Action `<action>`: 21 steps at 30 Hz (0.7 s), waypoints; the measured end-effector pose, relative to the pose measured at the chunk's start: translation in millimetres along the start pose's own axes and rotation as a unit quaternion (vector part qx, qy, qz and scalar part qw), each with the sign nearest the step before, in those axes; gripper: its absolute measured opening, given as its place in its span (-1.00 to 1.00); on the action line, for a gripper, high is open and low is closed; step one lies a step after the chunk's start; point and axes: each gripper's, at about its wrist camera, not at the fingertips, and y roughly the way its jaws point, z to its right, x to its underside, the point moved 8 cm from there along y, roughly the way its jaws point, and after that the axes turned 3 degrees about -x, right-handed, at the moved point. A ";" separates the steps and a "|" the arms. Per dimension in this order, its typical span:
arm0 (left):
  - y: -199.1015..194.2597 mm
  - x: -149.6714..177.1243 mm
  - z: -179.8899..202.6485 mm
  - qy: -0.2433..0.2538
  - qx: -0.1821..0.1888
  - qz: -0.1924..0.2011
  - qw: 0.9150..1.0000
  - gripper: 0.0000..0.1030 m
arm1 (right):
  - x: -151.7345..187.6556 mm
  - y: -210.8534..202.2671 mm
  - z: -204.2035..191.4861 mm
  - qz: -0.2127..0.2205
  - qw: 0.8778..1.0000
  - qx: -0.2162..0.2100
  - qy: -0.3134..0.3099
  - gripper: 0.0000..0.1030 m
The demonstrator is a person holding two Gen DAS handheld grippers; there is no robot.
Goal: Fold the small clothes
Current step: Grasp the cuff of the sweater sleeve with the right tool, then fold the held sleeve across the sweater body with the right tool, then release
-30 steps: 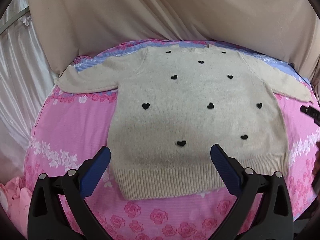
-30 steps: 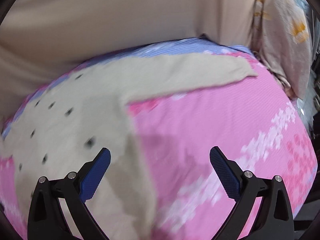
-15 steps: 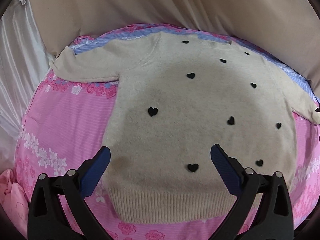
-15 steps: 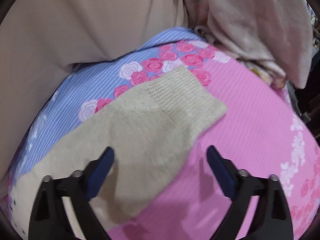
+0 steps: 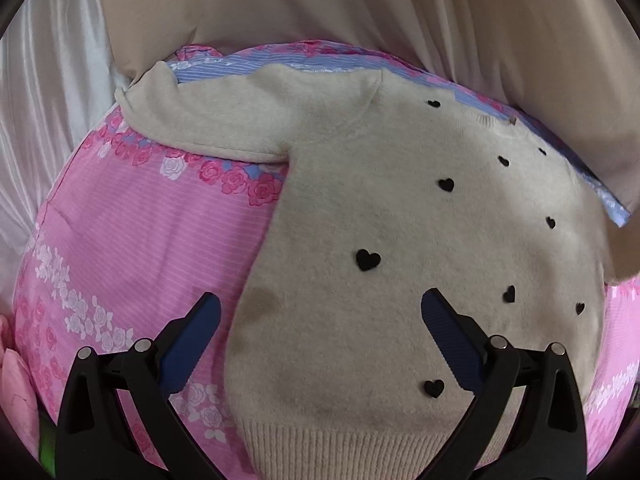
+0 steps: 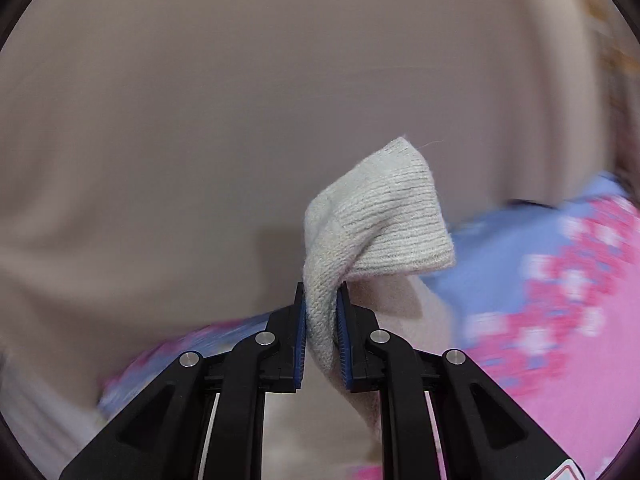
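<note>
The right gripper (image 6: 322, 300) has just been closing, and its blue pads are now clamped on the ribbed cuff (image 6: 384, 216) of the cream knitted sweater with small black hearts (image 5: 400, 240), lifting that sleeve clear of the pink rose-print bedcover (image 5: 132, 248). The left gripper (image 5: 320, 312) hangs above the sweater's lower left edge, jaws spread wide, gripping nothing. The sweater's body lies flat, front up, on the cover, its other sleeve (image 5: 208, 120) stretched out towards a beige draped cloth (image 5: 320, 8).
</note>
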 end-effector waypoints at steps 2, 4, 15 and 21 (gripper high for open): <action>-2.2 -0.6 -6.9 -0.008 0.004 0.006 1.000 0.91 | 29.8 25.6 -80.5 -0.047 0.996 -0.068 -0.042 -0.74; -5.7 -0.8 -15.9 -0.021 0.015 0.010 1.000 0.91 | 72.2 56.0 -148.1 -0.097 0.986 -0.113 -0.079 -0.73; -16.7 7.2 -79.3 -0.086 0.026 0.028 0.996 0.91 | 294.8 175.1 -243.4 -0.317 0.921 -0.048 -0.221 -0.55; -4.6 2.4 -94.4 -0.116 0.039 0.023 0.992 0.91 | 272.7 144.4 -241.7 -0.277 0.945 -0.104 -0.141 0.07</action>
